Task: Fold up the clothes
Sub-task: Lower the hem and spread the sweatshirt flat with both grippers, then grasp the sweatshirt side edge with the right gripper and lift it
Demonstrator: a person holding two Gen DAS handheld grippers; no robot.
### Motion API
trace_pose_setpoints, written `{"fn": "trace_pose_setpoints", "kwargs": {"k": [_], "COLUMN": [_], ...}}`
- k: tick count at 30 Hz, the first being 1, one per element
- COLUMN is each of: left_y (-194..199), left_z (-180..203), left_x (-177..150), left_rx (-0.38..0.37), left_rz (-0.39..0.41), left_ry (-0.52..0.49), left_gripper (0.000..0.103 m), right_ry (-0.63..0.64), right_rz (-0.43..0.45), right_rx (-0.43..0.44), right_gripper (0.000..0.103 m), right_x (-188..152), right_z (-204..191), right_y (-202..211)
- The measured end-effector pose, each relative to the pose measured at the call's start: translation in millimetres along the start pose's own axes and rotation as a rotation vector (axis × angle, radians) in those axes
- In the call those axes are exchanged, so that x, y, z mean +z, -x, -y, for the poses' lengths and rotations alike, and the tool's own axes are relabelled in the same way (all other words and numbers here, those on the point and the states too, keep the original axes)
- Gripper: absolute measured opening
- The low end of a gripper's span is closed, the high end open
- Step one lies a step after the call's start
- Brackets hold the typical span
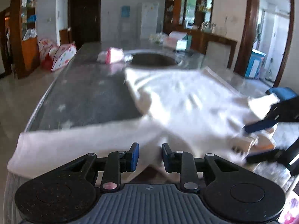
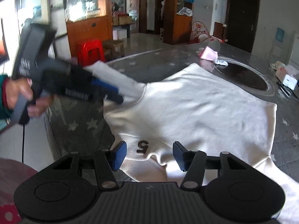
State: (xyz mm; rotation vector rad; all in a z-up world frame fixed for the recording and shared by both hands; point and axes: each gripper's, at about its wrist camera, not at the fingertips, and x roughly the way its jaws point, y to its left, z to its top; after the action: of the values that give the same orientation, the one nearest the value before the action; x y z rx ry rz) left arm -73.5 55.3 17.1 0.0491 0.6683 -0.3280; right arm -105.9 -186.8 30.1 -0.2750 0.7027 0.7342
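Observation:
A white sweatshirt (image 2: 196,108) lies spread on a dark grey table (image 2: 149,63) with star marks; a dark "5" (image 2: 142,146) shows near its collar. It also shows in the left wrist view (image 1: 186,100), blurred. My left gripper (image 1: 150,156) has its blue pads a little apart with a fold of the left sleeve (image 1: 74,145) between them. In the right wrist view the left gripper (image 2: 112,91) sits at that sleeve (image 2: 112,74). My right gripper (image 2: 149,155) is open over the collar. It shows at the right edge of the left wrist view (image 1: 261,140).
A pink and white bundle (image 1: 112,55) lies beside a round dark recess (image 1: 153,59) in the table. Boxes (image 1: 177,40) stand at the far end. A red stool (image 2: 91,51) and wooden cabinets (image 2: 87,20) stand beyond the table's left edge.

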Motion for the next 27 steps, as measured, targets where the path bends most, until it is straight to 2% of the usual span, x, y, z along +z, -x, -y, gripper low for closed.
{"fn": "trace_pose_setpoints", "kwargs": {"k": [6,10,15,18,22,27], "left_y": [0,11,14,8,-3,-18], "left_z": [0,11,28,43,70,96], "left_x": [2,12,30,38,42,44], "left_rx": [-0.004,-0.016,-0.085,-0.128,-0.166,-0.207], "left_rz": [-0.029,0.006,0.045,0.046,0.036,0.009], "left_ry": [0.002,-0.016,-0.016,-0.025,-0.081,-0.125], "left_gripper": [0.031,0.033,0.036,0.037,0.042,0.043], "right_ry": [-0.059,-0.064,-0.108,-0.15,-0.144,-0.195], "right_rz": [-0.046,-0.037,0.029,0.007,-0.049,0.0], "right_rx": [0.004,0.033,-0.015,-0.052,-0.046,-0.073], "right_gripper": [0.056,0.056,0.054,0.046,0.044,0.044], "right_x": [-18,-25,-23,-28,-40,-43], "right_z": [11,11,23,31,31,43], "right_y": [7,23,41,35,27,47]}}
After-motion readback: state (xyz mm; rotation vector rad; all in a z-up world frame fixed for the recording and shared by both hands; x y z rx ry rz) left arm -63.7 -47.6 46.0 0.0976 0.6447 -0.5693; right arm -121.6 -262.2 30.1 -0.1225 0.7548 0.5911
